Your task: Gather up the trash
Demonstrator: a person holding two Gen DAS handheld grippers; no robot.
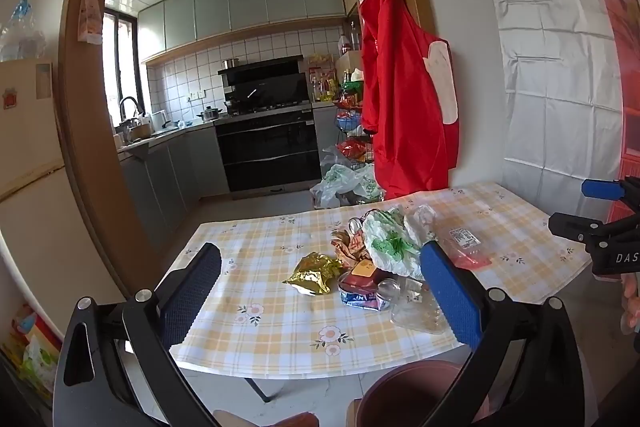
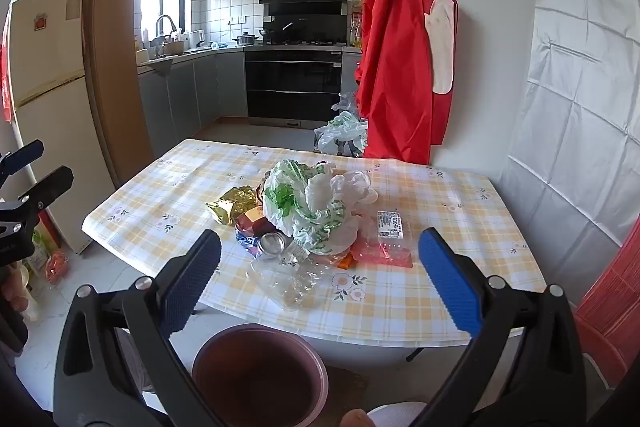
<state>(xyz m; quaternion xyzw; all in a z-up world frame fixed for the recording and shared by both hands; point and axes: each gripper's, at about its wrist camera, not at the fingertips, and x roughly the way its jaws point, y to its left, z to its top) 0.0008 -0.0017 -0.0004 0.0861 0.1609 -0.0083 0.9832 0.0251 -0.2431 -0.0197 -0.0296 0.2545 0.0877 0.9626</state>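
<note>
Trash sits heaped mid-worktop, ahead of and below both sets of fingers, which stand spread wide with nothing between them. The right gripper looks the nearer: a crumpled clear plastic bottle lies right before it, long axis slanting toward the near edge. The left gripper faces the gold wrapper. A brown bin waits below the near edge, seemingly empty.

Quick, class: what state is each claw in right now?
Left claw: open, holding nothing.
Right claw: open, holding nothing.
</note>
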